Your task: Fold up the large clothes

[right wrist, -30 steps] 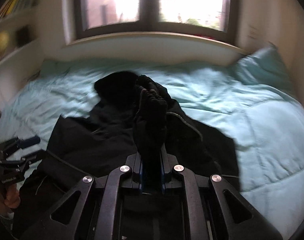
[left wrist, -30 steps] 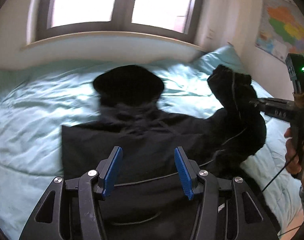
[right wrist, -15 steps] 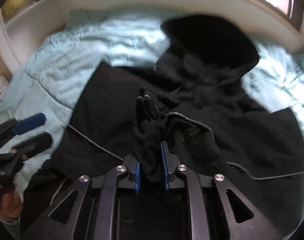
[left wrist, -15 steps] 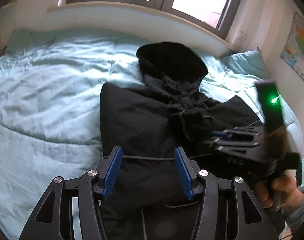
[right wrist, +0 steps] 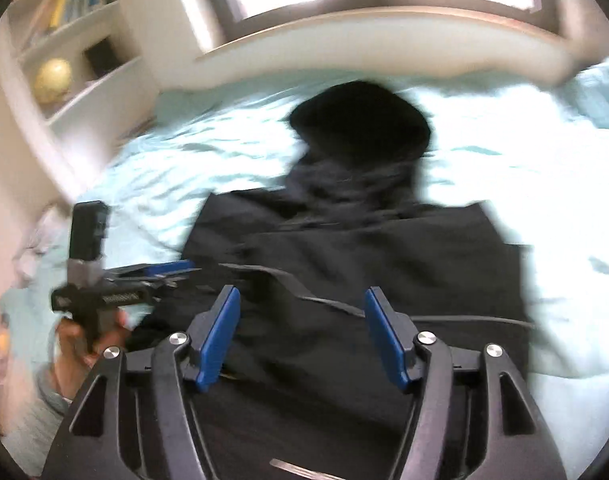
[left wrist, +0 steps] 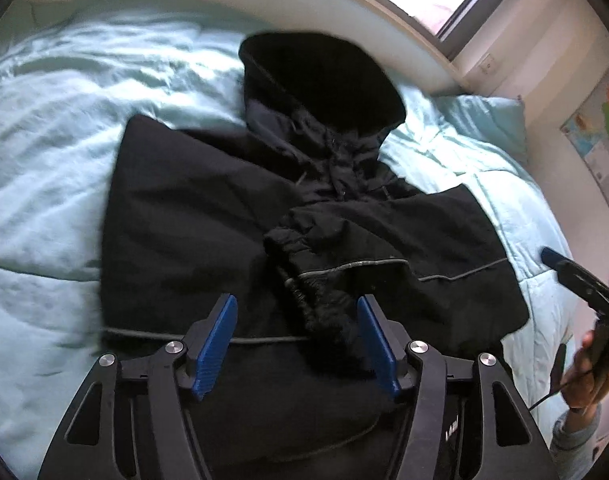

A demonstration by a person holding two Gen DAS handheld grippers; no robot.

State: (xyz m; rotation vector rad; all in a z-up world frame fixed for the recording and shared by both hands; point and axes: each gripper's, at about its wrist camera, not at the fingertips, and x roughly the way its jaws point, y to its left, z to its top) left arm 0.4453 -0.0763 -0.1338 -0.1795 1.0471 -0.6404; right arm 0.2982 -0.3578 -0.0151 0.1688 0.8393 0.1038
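Observation:
A black hooded jacket (left wrist: 208, 216) lies flat on the bed, hood (left wrist: 320, 80) toward the window. Its right sleeve (left wrist: 324, 248) is folded in across the chest, cuff near the middle. My left gripper (left wrist: 298, 344) is open and empty, just above the jacket's lower part. My right gripper (right wrist: 302, 334) is open and empty above the jacket (right wrist: 364, 272); this view is blurred. The right gripper also shows at the right edge of the left wrist view (left wrist: 576, 280), off the jacket. The left gripper shows in the right wrist view (right wrist: 160, 274) at the jacket's left edge.
The pale turquoise duvet (left wrist: 44, 152) covers the bed around the jacket. A pillow (left wrist: 484, 120) lies at the far right by the wall. A window ledge (right wrist: 384, 40) runs behind the bed. Shelves (right wrist: 76, 72) stand at the far left.
My right gripper has opened and let go of the sleeve, which now lies across the jacket's chest, and has pulled back to the right. My left gripper stayed open.

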